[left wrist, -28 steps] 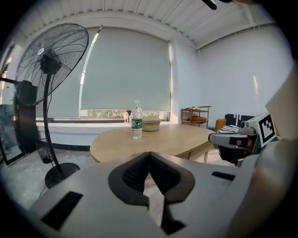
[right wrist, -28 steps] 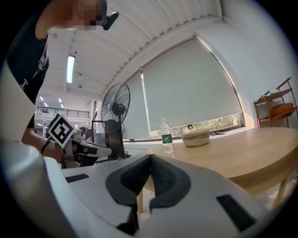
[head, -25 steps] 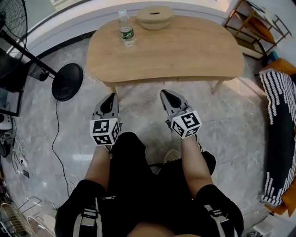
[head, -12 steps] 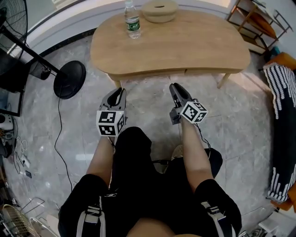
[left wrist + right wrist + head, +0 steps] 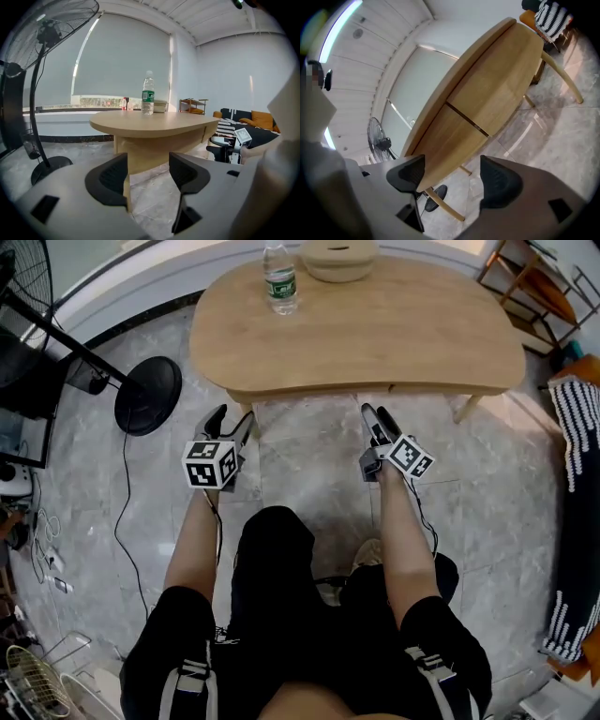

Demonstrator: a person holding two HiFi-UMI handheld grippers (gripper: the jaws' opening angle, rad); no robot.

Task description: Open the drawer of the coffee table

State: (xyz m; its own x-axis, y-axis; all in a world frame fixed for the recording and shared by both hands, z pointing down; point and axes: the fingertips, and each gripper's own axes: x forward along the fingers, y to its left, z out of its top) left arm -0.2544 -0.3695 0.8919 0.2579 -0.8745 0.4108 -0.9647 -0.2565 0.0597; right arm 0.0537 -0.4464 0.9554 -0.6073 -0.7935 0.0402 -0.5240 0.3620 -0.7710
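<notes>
coffee table [image 5: 375,334]: oval, light wood, on a pale marble floor [image 5: 309,465]
on it: water bottle [image 5: 280,279] upright by the far edge; round wooden bowl [image 5: 338,259] near it
left gripper [image 5: 232,416]: just short of the table's near edge; jaws have just been opening, nothing between them
right gripper [image 5: 375,412]: turned on its side, close to the near edge; jaws have just been opening, nothing between them
fan base [image 5: 148,395]: black disc, left of the table

Bottle [image 5: 280,277] stands left of round box [image 5: 338,259] on coffee table [image 5: 394,338].
</notes>
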